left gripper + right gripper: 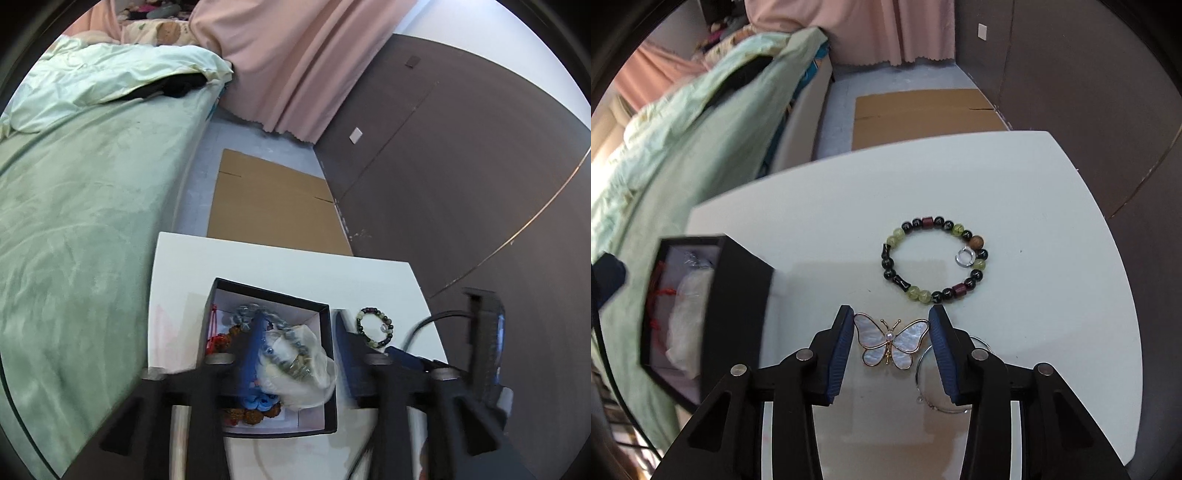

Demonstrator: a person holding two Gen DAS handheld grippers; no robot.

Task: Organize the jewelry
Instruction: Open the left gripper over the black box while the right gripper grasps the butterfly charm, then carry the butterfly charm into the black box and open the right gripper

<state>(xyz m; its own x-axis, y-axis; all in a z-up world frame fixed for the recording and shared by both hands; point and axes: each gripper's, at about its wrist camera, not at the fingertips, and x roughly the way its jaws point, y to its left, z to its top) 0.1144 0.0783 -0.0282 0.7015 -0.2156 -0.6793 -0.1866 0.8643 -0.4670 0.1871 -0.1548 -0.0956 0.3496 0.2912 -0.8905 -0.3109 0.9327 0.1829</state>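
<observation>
Left wrist view: the left gripper (299,343) is over the black box (330,369), fingers spread wide, holding nothing. One finger is above the box interior; the other is above the worktop (280,269) just outside the box wall. The box contains a clear bag (314,369), a grey bead strand (255,314) and red cord (214,332). A beaded bracelet (375,326) lies on the worktop beside the box.

Right wrist view: the right gripper (892,347) brackets the butterfly brooch (891,343), fingers wide apart; the left pad meets a wingtip, while contact on the right is unclear. The beaded bracelet (934,258) lies beyond it, a silver ring (964,257) within its loop. A thin silver hoop (923,384) lies partly under the right finger. The black box (738,306) stands to the left.
</observation>
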